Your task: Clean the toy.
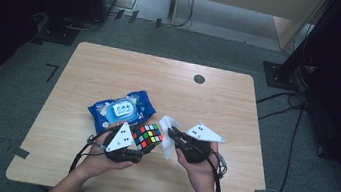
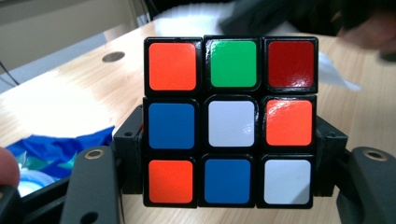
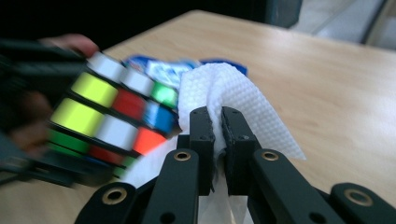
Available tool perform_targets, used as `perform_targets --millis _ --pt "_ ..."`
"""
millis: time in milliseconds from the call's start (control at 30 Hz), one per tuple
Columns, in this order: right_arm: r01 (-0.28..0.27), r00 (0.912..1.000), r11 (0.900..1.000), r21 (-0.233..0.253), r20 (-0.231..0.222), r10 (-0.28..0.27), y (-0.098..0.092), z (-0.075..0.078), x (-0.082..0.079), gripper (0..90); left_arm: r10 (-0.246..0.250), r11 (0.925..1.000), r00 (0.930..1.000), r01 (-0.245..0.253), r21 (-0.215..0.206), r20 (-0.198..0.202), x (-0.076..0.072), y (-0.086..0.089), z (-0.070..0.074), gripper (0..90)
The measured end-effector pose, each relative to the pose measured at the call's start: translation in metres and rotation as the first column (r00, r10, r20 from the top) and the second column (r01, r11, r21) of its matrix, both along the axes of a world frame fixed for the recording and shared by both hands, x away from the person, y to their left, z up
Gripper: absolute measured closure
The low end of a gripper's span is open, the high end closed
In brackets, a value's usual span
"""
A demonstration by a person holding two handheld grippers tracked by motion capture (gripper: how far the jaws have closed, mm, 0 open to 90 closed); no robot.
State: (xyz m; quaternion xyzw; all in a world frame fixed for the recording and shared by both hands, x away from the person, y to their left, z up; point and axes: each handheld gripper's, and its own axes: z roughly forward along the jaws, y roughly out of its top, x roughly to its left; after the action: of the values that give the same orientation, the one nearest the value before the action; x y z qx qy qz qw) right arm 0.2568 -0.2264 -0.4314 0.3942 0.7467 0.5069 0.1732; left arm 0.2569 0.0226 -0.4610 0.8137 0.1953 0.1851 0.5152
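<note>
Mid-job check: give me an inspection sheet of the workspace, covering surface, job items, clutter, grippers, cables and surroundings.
Surface: light wooden table with a round dark grommet near the far edge.
Job's things: puzzle cube, scrambled, clamped between the left gripper's jaws; white wipe pinched in the right gripper, beside the cube.
Clutter: blue wet-wipe pack lying flat just beyond the cube.
Grippers: left gripper shut on the cube; right gripper shut on the wipe.
Cables: one trails from each gripper towards the person; more black cables lie on the floor at the right.
Surroundings: grey carpet, dark stand bases, pale wooden furniture at the back.
</note>
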Motion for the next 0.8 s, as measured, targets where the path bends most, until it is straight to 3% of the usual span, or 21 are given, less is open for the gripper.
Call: perform_targets --millis 100,167,300,433,533,633,800 --pt "-0.050 0.9977 0.997 0.052 0.048 0.048 0.006 0.017 -0.011 85.3 0.003 0.9999 1.0000 -0.003 0.015 0.001 0.000 -0.002 -0.001 33.4" --pt "-0.106 0.9913 0.991 0.082 0.086 0.099 0.014 0.027 -0.019 85.3 -0.003 0.9998 1.0000 0.003 0.017 0.002 -0.001 -0.003 -0.001 33.4" --pt "-0.166 0.9800 0.984 0.063 0.122 0.157 0.030 0.033 -0.029 85.2 -0.015 0.9998 0.9998 0.015 0.011 0.009 -0.004 -0.005 0.000 33.4" --pt "-0.176 0.9824 0.981 0.083 0.079 0.169 0.031 0.024 -0.025 85.1 -0.021 0.9997 0.9996 0.021 0.011 0.017 -0.006 -0.005 0.003 33.4" --pt "-0.175 0.9829 0.980 0.094 0.074 0.168 0.029 0.021 -0.022 85.0 -0.020 0.9997 0.9997 0.020 0.017 0.017 -0.005 -0.005 0.002 33.4" --pt "-0.146 0.9877 0.987 0.067 0.066 0.141 0.025 0.016 -0.017 85.0 -0.020 0.9998 0.9996 0.020 0.006 0.020 -0.005 -0.004 0.003 33.4" --pt "-0.080 0.9968 0.995 0.060 -0.004 0.080 0.009 -0.001 -0.002 85.0 -0.018 0.9998 0.9997 0.018 0.000 0.018 -0.004 -0.001 0.005 33.4"
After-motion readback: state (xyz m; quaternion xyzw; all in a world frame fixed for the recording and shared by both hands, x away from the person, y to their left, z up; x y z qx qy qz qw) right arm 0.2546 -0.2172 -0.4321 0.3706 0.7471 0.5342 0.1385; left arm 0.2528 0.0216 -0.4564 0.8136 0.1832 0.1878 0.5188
